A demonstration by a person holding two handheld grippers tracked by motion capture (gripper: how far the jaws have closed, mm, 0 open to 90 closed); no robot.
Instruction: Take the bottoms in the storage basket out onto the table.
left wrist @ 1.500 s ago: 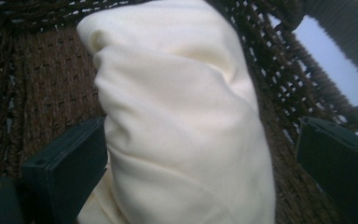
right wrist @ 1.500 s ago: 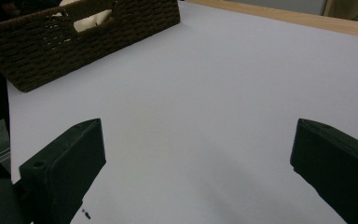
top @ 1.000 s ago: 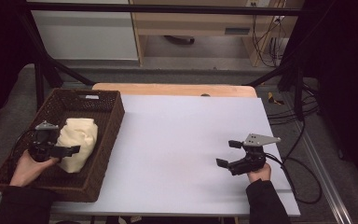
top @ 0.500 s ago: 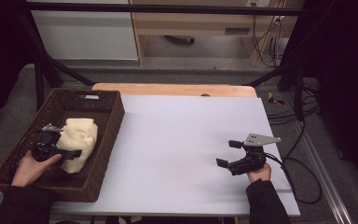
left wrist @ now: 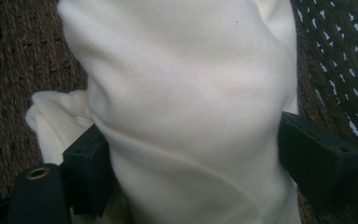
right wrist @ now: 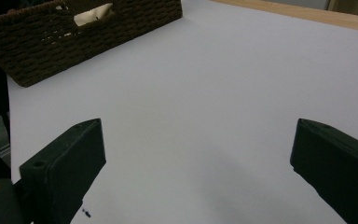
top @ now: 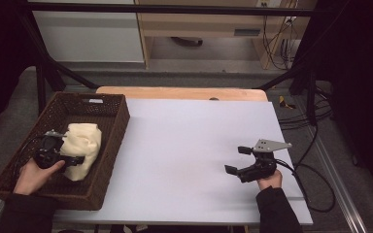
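A white rectangular tabletop fills the frame's middle. At lower left, a dark woven wicker basket holds a crumpled cream cloth, straddled by the left gripper's wide jaws. At lower right, the right gripper hovers, jaws wide, empty.

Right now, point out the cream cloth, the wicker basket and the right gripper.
cream cloth (top: 81,145): high view, middle of the bunched fabric.
wicker basket (top: 119,121): high view, right-hand wall.
right gripper (top: 237,160): high view, midway between its open jaw tips.
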